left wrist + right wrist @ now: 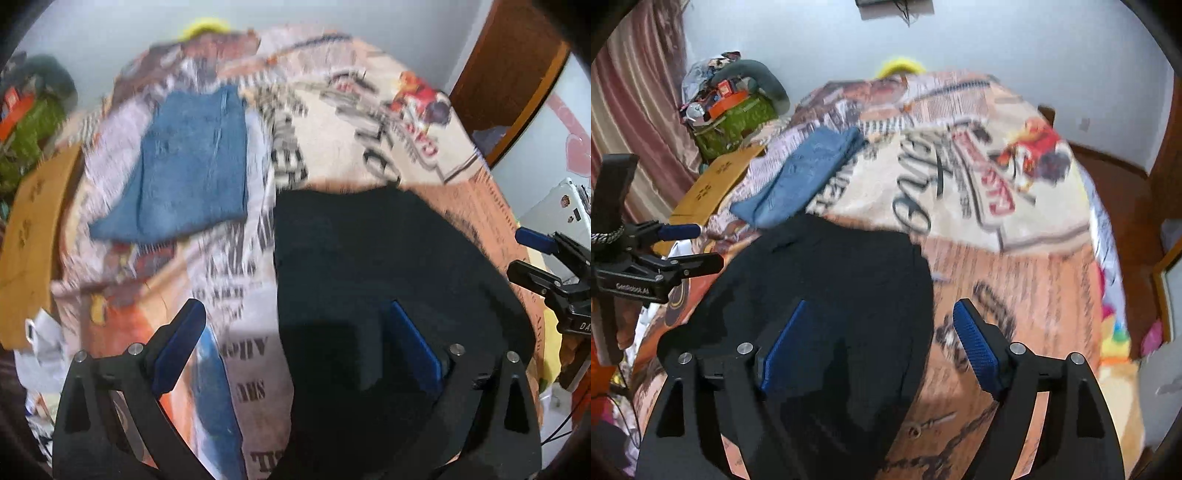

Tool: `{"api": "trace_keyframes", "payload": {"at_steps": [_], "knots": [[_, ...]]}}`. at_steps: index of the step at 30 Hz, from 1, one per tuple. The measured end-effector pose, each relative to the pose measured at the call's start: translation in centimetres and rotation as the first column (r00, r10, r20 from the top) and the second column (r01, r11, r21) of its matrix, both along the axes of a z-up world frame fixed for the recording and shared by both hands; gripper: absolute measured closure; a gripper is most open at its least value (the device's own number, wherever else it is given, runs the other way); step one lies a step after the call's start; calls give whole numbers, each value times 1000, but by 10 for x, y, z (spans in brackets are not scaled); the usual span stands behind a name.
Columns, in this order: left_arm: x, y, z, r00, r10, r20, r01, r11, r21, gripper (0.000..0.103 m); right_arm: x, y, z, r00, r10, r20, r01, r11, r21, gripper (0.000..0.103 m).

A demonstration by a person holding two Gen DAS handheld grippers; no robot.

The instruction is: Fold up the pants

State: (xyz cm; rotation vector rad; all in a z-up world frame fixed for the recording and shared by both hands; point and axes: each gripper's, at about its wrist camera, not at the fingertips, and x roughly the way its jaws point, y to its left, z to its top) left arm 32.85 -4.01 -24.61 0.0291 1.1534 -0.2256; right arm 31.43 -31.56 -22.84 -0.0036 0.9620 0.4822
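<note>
Bedding printed with lettering and a red cartoon figure (997,177) covers nearly everything in both wrist views, with a pale wall behind it. Black pants (831,280) lie spread flat on this cover, close under both cameras; in the left wrist view the same dark cloth (388,258) fills the lower right. Beyond them, toward the wall, a folded blue denim garment (192,158) rests on the cover, its near edge just beside the pants' far edge. A green bag (735,125) with clutter on top sits off the cover's far left side.

Both tools hang above the cloth. The left gripper (295,343) has its jaws spread wide with nothing between the blue pads (181,347). The right gripper (879,343) also stands wide apart, empty; motion blur makes it hard to say whether either fingertip brushes the fabric.
</note>
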Motion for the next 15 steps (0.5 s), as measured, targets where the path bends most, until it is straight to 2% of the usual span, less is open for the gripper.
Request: {"api": "trace_keyframes", "payload": {"at_steps": [6,9,13,15], "knots": [[7,1,-30,993,-14,-114,5,997,-75,3,4,-10,-37,988,-35,-153,44,998,54,25],[15,0,-40,985,-15,-171,-9,991,-136,3,9,-15,-50,977,-27,-213,50,993,104,25],[27,-3,-55,969,-22,-247,-35,974,-223,2,15,-19,-59,963,-12,-270,61,982,176,25],[31,-7,-57,966,-30,-257,-33,971,-237,1,17,-18,-61,961,2,-278,54,980,194,23]]}}
